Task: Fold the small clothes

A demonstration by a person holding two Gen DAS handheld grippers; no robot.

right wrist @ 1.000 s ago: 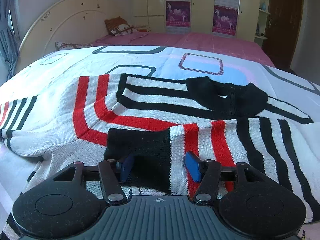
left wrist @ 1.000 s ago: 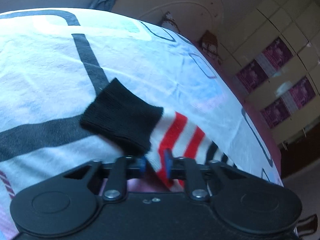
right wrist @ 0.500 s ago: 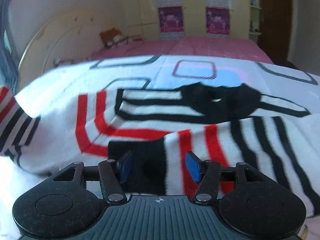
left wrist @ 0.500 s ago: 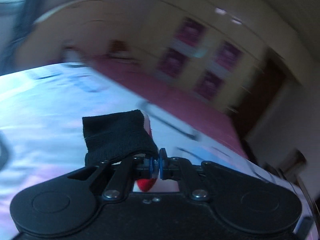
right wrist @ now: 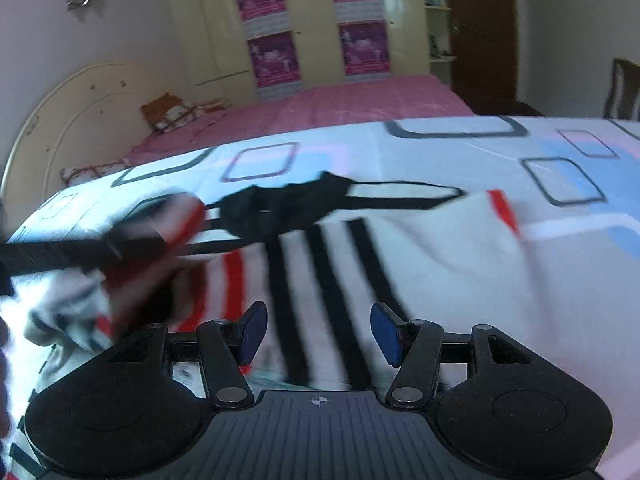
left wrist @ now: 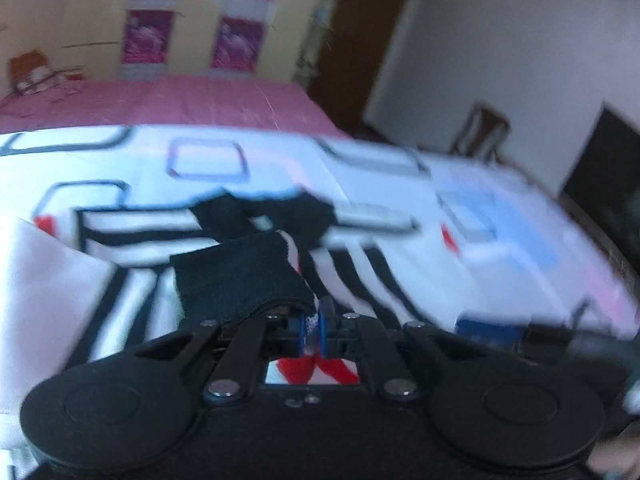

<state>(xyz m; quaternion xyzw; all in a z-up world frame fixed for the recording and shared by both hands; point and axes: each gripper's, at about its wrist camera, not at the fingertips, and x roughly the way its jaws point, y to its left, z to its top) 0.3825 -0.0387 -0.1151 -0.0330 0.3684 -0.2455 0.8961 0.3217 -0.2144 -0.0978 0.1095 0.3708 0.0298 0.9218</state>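
A bed (right wrist: 360, 104) fills both views, its pink cover bare at 12 o'clock and a white sheet (right wrist: 460, 148) printed with rounded rectangles spread over the nearer part. Behind it, at 12 o'clock in the right wrist view, stands a cream wardrobe (right wrist: 312, 20) hung with magenta posters, with a curved headboard (right wrist: 72, 108) at 10 o'clock and a dark wooden door (right wrist: 480, 28) at 1 o'clock.

On the sheet lies the sweater (right wrist: 420, 264), white with black and red stripes; it takes up the middle of each picture, and its black collar (right wrist: 288, 204) sits just above centre. In the left wrist view one sleeve is drawn over the body, its black cuff (left wrist: 240, 276) hanging forward at centre, just above the fingers.

The left gripper (left wrist: 314, 330) has its jaws closed tight on the sleeve fabric just behind the cuff, red and white knit showing below the pads. In the right wrist view it appears as a dark blurred bar at 9 o'clock, carrying the sleeve.

The right gripper (right wrist: 318, 334) holds its jaws about halfway apart over the striped body at 6 o'clock; the blue pads (right wrist: 384, 332) do not press on the knit.
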